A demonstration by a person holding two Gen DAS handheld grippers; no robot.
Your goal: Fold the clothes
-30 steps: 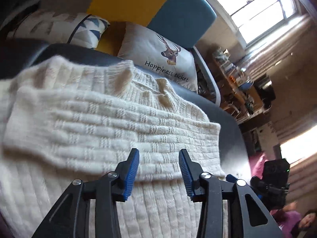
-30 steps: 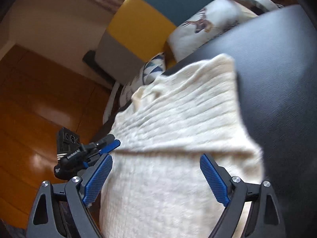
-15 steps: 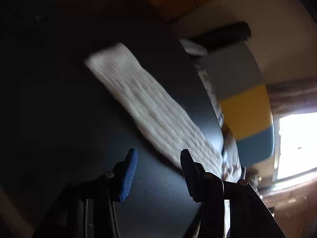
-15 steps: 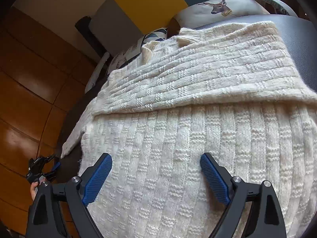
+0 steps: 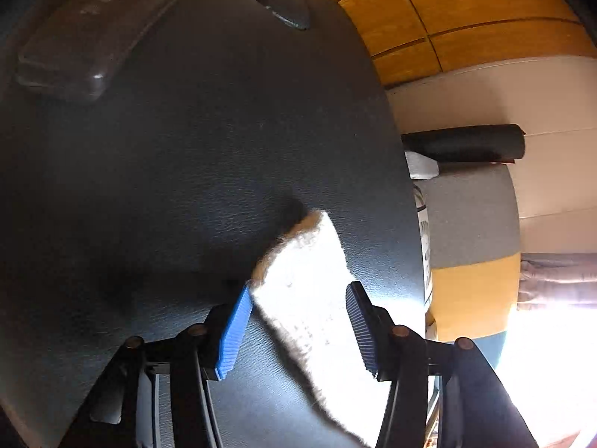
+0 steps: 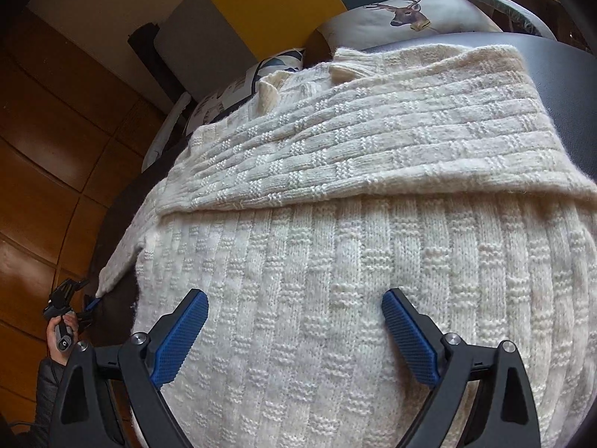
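A cream knitted sweater [image 6: 335, 224] lies on a dark table [image 6: 567, 86]. One sleeve is folded across its chest. My right gripper [image 6: 294, 321] is open and hovers over the sweater's lower body, holding nothing. The other sleeve [image 5: 309, 283] stretches out over the table to the left. My left gripper [image 5: 298, 321] is open with its blue pads on either side of that sleeve's end, not closed on it. The left gripper also shows small at the far left of the right wrist view [image 6: 74, 298], at the sleeve cuff.
A sofa with grey, yellow and blue panels [image 6: 261, 3] and a deer cushion [image 6: 406, 15] stands behind the table. A flat dark object [image 5: 93, 30] and a round inset [image 5: 280, 0] lie on the table [image 5: 149, 168] far from the sleeve. Wooden floor [image 6: 48, 149] at left.
My left gripper has swung away from the sweater body to the outstretched sleeve, and the sleeve end now lies between its pads. My right gripper came to hover over the body and holds still.
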